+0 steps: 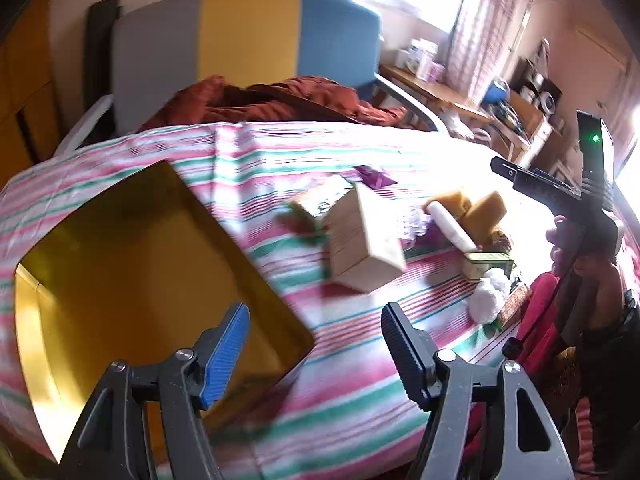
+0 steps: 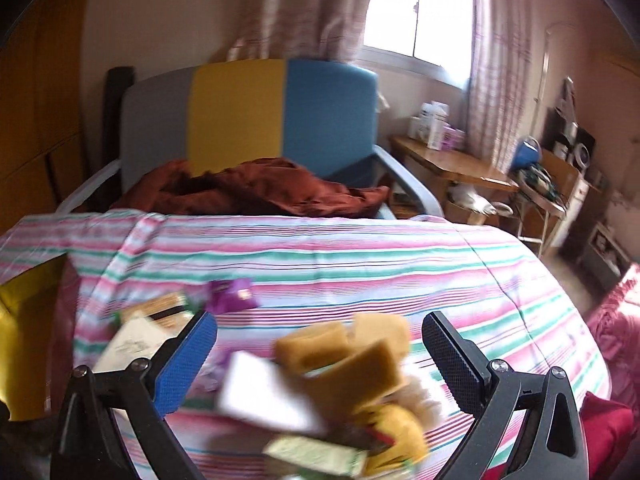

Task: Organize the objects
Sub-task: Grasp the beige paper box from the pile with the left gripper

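Note:
A gold open box (image 1: pixel 120 264) lies on the striped bedsheet (image 1: pixel 344 392) at the left. My left gripper (image 1: pixel 316 344) is open and empty, just right of the box's near corner. A tan box (image 1: pixel 360 240), a white tube (image 1: pixel 452 228), yellow sponges (image 1: pixel 480 208), a green tin (image 1: pixel 486 264) and a purple packet (image 1: pixel 374 176) lie scattered further right. My right gripper (image 2: pixel 320 364) is open above the pile: sponges (image 2: pixel 356 356), a white item (image 2: pixel 264 392), a green tin (image 2: pixel 316 456). The right gripper also shows in the left wrist view (image 1: pixel 560 196).
A grey, yellow and blue chair (image 2: pixel 248 116) with a rust-red cloth (image 2: pixel 256 188) stands behind the bed. A wooden desk (image 2: pixel 452 168) with bottles stands under the window at right. A white fluffy item (image 1: pixel 490 294) and red fabric (image 1: pixel 540 320) lie at the bed's right edge.

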Demonstrator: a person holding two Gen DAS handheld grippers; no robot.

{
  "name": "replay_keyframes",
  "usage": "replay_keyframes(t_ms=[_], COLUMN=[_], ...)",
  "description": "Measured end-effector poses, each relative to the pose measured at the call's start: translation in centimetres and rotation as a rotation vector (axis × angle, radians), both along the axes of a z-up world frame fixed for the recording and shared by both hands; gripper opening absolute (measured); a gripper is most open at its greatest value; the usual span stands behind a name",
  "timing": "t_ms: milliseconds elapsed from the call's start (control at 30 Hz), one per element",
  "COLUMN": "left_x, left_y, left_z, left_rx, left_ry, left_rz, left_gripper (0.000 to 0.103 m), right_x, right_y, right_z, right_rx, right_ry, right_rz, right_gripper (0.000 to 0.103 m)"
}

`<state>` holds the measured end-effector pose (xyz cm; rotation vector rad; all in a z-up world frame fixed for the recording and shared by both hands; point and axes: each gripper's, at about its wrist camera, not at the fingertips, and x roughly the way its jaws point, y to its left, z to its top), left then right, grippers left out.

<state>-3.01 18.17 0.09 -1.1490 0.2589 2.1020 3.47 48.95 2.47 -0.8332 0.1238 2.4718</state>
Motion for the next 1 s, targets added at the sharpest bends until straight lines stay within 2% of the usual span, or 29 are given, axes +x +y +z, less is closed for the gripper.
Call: replay_keyframes(t_ms=[67, 200, 300, 500, 667, 867, 1000], left_x=[-0.4, -2.2, -3.8, -7.0, -8.4, -8.5, -7.8], left_y=[2.2, 5.4, 7.2, 9.8, 10.4, 11.7, 11.8], left_z=[-0.1, -1.4, -2.4, -5.5, -7.2, -8.0, -7.3], left_rx=[-0.019, -0.036, -0.026, -0.057, -0.028, -0.019, -0.001], left_ry=[-0.007, -0.073, -0.125, -0.242, -0.336, -0.380, -0.322], left_rz=[-0.042, -0.082, -0.100, -0.107, -0.110, -0.128, -0.134], left_gripper=[0.070, 0.069, 0.069, 0.068, 0.072, 0.071, 0.061], right_x=[0.4, 0.4, 0.7, 1.5, 1.5, 1.3, 1.2], right_y=[1.4, 3.3, 3.1, 4.1, 4.3, 4.2, 4.0], right_z=[-0.3, -1.4, -1.2, -1.1, -1.0, -1.0, -1.1], right_rx=[-0.032, -0.144, -0.158, -0.232, -0.248, -0.244, -0.232], right_ry=[0.021, 0.036, 0.059, 0.103, 0.108, 0.102, 0.094], right_rz=[-0.011, -0.017, -0.007, -0.003, 0.001, 0.008, 0.006], right_gripper=[0.103, 0.103, 0.103, 0.103, 0.103, 0.103, 0.103])
